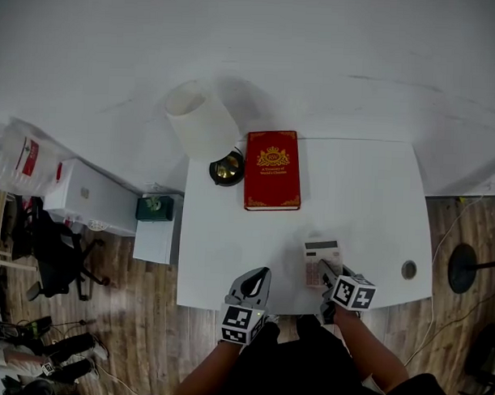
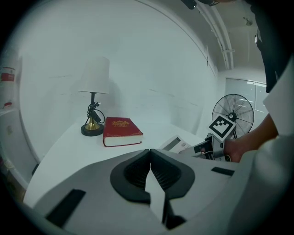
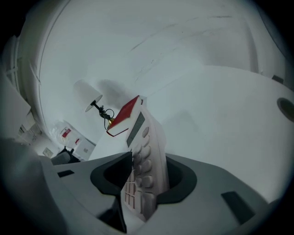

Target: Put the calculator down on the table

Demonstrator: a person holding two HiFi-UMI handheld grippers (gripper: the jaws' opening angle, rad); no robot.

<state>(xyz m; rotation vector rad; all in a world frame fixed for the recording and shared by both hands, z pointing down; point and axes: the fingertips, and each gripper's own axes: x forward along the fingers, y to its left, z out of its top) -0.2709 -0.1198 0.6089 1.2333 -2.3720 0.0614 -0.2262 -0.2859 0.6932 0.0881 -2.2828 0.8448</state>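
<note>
A pale calculator with a grey display lies near the front edge of the white table. Its near end sits between the jaws of my right gripper. In the right gripper view the calculator stands on edge and leans against the right jaw, while a dark gap shows at the left jaw, so my right gripper is open around it. My left gripper hovers at the table's front edge, to the left of the calculator. Its jaws meet with nothing between them. The left gripper view also shows the calculator.
A red book lies at the back of the table, beside a lamp with a white shade. A round cable hole is at the table's right front. A fan stands to the right, and white cabinets to the left.
</note>
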